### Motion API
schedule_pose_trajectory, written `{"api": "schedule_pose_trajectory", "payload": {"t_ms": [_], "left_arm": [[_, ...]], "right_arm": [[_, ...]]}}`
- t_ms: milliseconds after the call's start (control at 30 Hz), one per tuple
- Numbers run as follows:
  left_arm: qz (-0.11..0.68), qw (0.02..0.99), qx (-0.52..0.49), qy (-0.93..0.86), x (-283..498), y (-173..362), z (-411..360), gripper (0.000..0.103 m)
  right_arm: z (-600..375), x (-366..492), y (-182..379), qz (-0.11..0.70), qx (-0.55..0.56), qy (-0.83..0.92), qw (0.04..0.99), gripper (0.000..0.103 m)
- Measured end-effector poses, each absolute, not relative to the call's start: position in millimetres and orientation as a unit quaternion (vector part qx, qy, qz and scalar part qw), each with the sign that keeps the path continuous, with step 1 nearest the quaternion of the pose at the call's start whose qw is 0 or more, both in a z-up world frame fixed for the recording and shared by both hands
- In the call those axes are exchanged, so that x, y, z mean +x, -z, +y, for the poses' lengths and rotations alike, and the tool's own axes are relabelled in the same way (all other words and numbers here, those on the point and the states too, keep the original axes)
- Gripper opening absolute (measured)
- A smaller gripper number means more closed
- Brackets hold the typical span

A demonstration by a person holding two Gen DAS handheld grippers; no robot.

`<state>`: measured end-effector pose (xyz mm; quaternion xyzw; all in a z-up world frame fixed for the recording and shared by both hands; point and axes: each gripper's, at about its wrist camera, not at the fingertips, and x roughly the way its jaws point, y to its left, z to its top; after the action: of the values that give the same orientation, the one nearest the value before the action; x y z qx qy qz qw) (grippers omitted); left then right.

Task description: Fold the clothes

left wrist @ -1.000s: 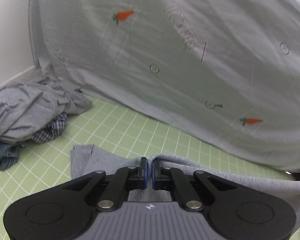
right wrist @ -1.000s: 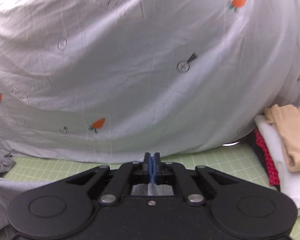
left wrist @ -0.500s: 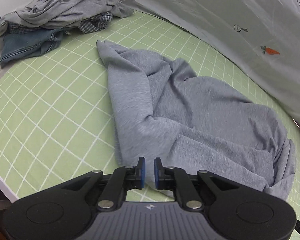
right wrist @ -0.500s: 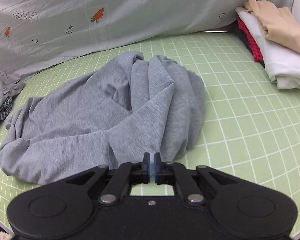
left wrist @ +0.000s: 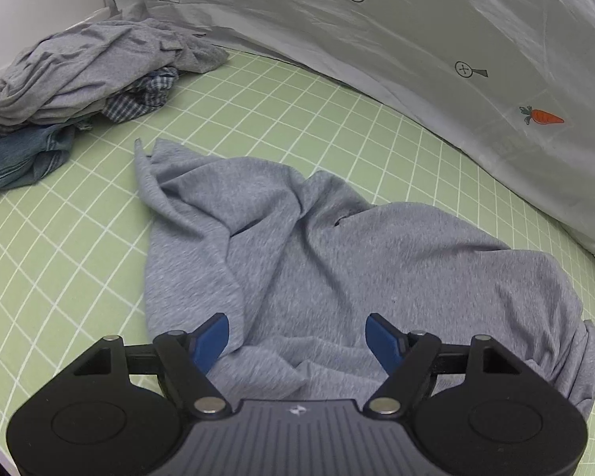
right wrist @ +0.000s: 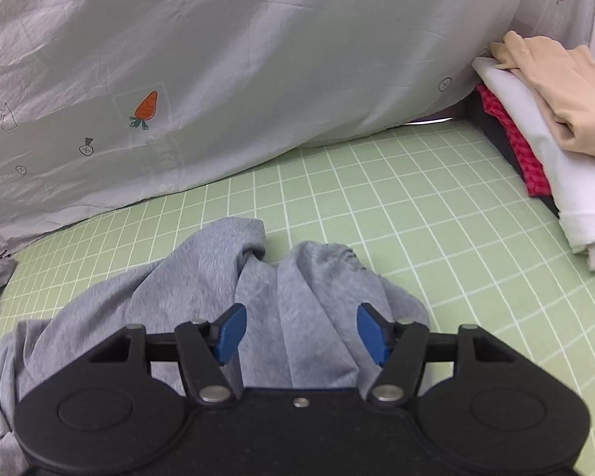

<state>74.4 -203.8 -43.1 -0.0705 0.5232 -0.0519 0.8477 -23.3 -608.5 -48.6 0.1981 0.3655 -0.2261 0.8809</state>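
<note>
Looking along the left hand-held gripper [left wrist: 296, 337], we see its blue pads [left wrist: 212, 337] spread wide and opening further — the grey garment [left wrist: 337, 269] lies crumpled beneath and between them, but neither pad presses on it. That garment sprawls across the green gridded surface [left wrist: 59, 246], one corner reaching toward a heap of unfolded clothes [left wrist: 79, 75] at the far left, where grey, checked and denim fabric lie piled together. A pale sheet printed with carrots [left wrist: 416, 39] hangs behind.

From the right wrist, we find the right hand-held gripper [right wrist: 297, 333] also parted and opening, its pads [right wrist: 371, 333] standing clear on either side of a bunched ridge of the grey garment [right wrist: 289, 309] — nothing pinched. Well apart, at the right edge, sits a folded stack [right wrist: 547, 119]: beige on top, white below, red and black underneath. The carrot sheet [right wrist: 218, 59] fills the background.
</note>
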Motion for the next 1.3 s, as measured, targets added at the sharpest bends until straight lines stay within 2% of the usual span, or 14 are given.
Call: {"api": "schedule_pose_trajectory", "payload": {"t_ms": [33,67,133,167,400,567,667,733,800,867,900,967,1233,1300], "left_arm": [[0.522,0.849,-0.067,0.055,79,42,-208,0.077],[0.520,0.850,-0.064,0.058,83,42,-213,0.077],[0.516,0.852,-0.058,0.063,91,40,-222,0.077],[0.513,0.854,-0.056,0.067,90,38,-224,0.077],[0.497,0.862,-0.045,0.087,61,26,-234,0.078],[0.510,0.853,-0.026,0.107,22,28,-242,0.079],[0.517,0.847,-0.012,0.124,0,30,-251,0.079],[0.518,0.845,-0.006,0.132,-12,30,-257,0.083],[0.515,0.846,-0.002,0.136,-20,29,-265,0.085],[0.511,0.848,0.000,0.139,-26,26,-273,0.085],[0.509,0.849,0.000,0.140,-28,25,-277,0.085],[0.505,0.851,0.000,0.141,-30,23,-286,0.085],[0.480,0.867,0.019,0.134,-8,13,-324,0.086],[0.470,0.873,0.029,0.131,3,10,-334,0.086]], "right_arm": [[-612,-13,53,0.373,0.194,0.226,0.879,0.055],[-616,-3,59,0.381,0.191,0.226,0.876,0.047],[-622,8,67,0.394,0.191,0.225,0.870,0.023],[-624,7,67,0.393,0.194,0.227,0.870,0.003],[-615,-94,27,0.330,0.139,0.333,0.872,0.002],[-625,-186,59,0.394,0.183,0.381,0.816,0.002],[-626,-229,80,0.419,0.230,0.380,0.792,0.004],[-624,-241,84,0.408,0.257,0.375,0.792,0.014],[-623,-247,85,0.392,0.275,0.374,0.794,0.041],[-627,-248,83,0.378,0.283,0.374,0.799,0.049],[-630,-247,82,0.371,0.283,0.374,0.801,0.058],[-641,-242,84,0.367,0.285,0.370,0.805,0.069],[-676,-205,116,0.397,0.320,0.314,0.801,0.071],[-676,-195,121,0.413,0.314,0.302,0.800,0.064]]}}
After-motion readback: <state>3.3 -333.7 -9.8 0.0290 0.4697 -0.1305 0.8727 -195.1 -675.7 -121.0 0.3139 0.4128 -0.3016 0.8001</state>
